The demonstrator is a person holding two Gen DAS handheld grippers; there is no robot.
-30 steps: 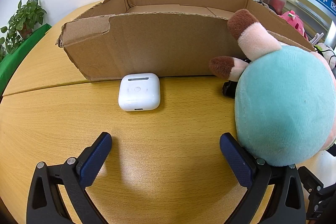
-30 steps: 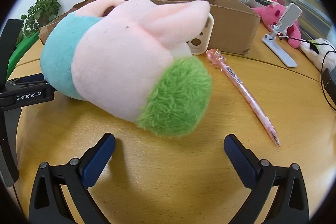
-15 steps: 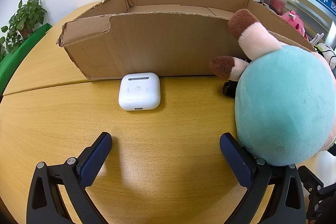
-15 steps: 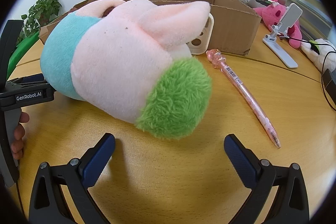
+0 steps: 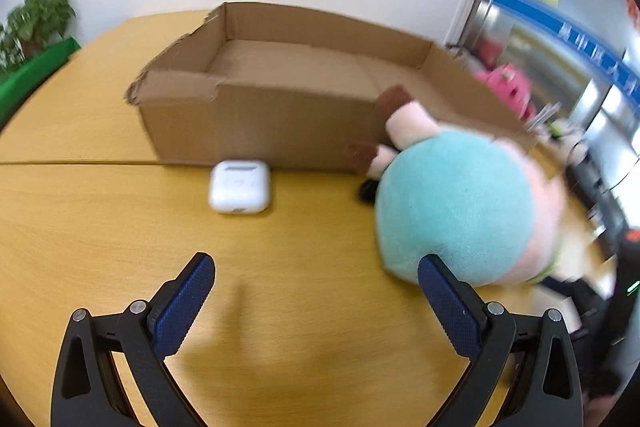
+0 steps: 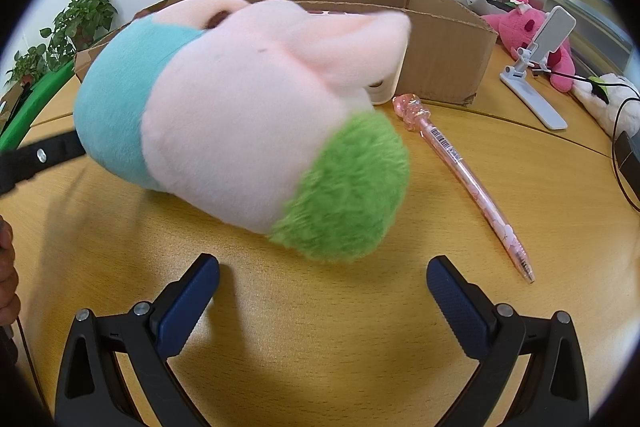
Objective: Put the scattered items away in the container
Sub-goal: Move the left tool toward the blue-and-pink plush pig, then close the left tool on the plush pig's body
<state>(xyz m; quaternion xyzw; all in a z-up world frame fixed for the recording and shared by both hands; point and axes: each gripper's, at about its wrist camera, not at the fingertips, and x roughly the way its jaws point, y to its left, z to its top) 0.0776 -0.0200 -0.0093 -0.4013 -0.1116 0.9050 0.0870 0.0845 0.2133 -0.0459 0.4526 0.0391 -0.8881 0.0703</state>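
Observation:
A shallow cardboard box (image 5: 280, 115) (image 6: 444, 43) stands open on the wooden table. A plush toy with a teal, pink and green body (image 5: 460, 207) (image 6: 240, 115) lies in front of the box. A white earbuds case (image 5: 240, 187) lies by the box's front wall. A pink pen (image 6: 464, 171) lies right of the plush, and a white object (image 6: 384, 91) leans on the box behind it. My left gripper (image 5: 316, 291) is open and empty, above the table, its right finger beside the plush. My right gripper (image 6: 324, 291) is open and empty, just short of the plush's green end.
A white phone stand (image 6: 536, 75), a pink plush (image 6: 524, 31) and cables (image 6: 616, 107) sit at the right. A potted plant (image 6: 72, 27) and a green edge (image 5: 28, 83) are at the left. A small dark object (image 5: 368, 189) lies under the plush.
My left gripper has risen and pulled back, so the box's inside now shows; its view is blurred. My right gripper has moved slightly closer to the plush.

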